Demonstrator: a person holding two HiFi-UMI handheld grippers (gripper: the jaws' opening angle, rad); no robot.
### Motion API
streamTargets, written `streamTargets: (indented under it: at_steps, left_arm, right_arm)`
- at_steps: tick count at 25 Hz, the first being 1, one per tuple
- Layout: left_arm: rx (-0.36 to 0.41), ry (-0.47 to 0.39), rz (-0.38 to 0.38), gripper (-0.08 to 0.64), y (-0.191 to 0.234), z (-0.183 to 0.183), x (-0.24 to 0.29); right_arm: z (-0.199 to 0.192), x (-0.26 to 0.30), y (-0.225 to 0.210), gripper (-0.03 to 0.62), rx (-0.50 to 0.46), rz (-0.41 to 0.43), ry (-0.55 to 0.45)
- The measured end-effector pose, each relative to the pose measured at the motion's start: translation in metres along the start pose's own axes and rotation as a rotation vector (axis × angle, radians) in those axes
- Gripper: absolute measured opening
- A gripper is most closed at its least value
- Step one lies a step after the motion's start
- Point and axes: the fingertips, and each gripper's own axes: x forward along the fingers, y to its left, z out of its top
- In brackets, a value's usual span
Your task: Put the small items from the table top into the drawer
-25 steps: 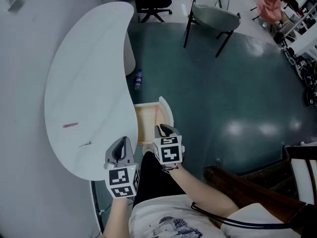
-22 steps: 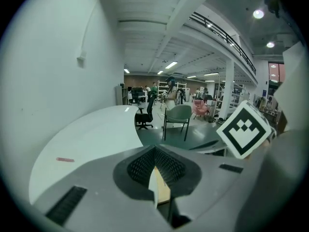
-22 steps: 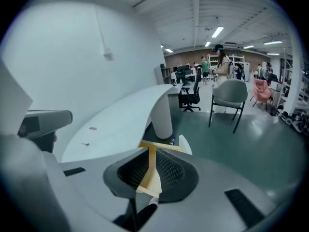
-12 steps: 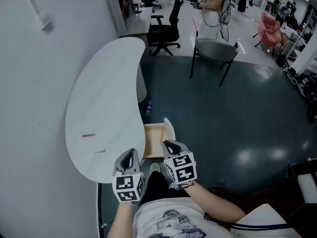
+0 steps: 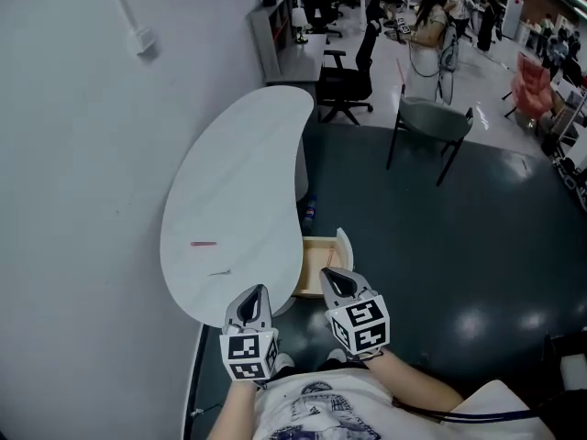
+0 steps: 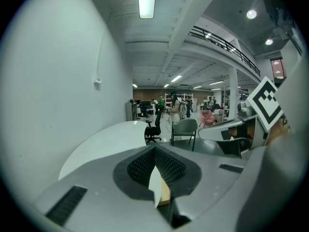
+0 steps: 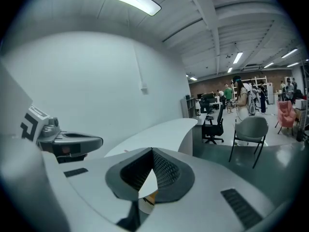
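On the white curved table (image 5: 238,181) lie a small pink stick (image 5: 204,243) and, nearer to me, a thin dark item (image 5: 218,273). The open wooden drawer (image 5: 319,280) juts from the table's right side. My left gripper (image 5: 254,293) hovers over the table's near end, shut with nothing in it; its tips meet in the left gripper view (image 6: 155,149). My right gripper (image 5: 331,274) hangs above the drawer. Its jaws have just been closing and are shut, with nothing between them (image 7: 152,152). Both point level over the table (image 7: 164,128).
A plain wall runs along the table's left. A bottle (image 5: 309,215) lies on the dark floor beside the table's foot. A grey chair (image 5: 431,122) and a black office chair (image 5: 347,76) stand beyond. People and shelves are far off at the back.
Both grippers have risen, away from the table and drawer. The head view has tipped up, so the table and drawer look smaller and the room's far end shows.
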Motion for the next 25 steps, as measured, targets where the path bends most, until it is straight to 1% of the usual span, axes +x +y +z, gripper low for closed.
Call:
streamTargets:
  at_steps: [4, 9, 13, 19, 25]
  left_arm:
    - [-0.016, -0.035, 0.026, 0.034, 0.028, 0.008, -0.024]
    - [-0.004, -0.079, 0.038, 0.034, 0.065, 0.018, -0.062]
    - [-0.003, -0.088, 0.036, 0.034, 0.098, 0.009, -0.087]
    - [-0.014, -0.11, 0.032, 0.034, 0.134, -0.005, -0.13]
    - [-0.02, -0.127, 0.021, 0.034, 0.16, -0.014, -0.16]
  right_arm:
    - [0.017, 0.003, 0.038, 0.021, -0.036, 0.036, -0.02]
    - [0.035, 0.009, 0.098, 0.021, -0.068, 0.078, -0.052]
    - [0.029, 0.023, 0.146, 0.021, -0.083, 0.093, -0.055]
    - [0.021, 0.02, 0.207, 0.021, -0.095, 0.087, -0.07]
    - [0.014, 0.017, 0.248, 0.021, -0.11, 0.072, -0.071]
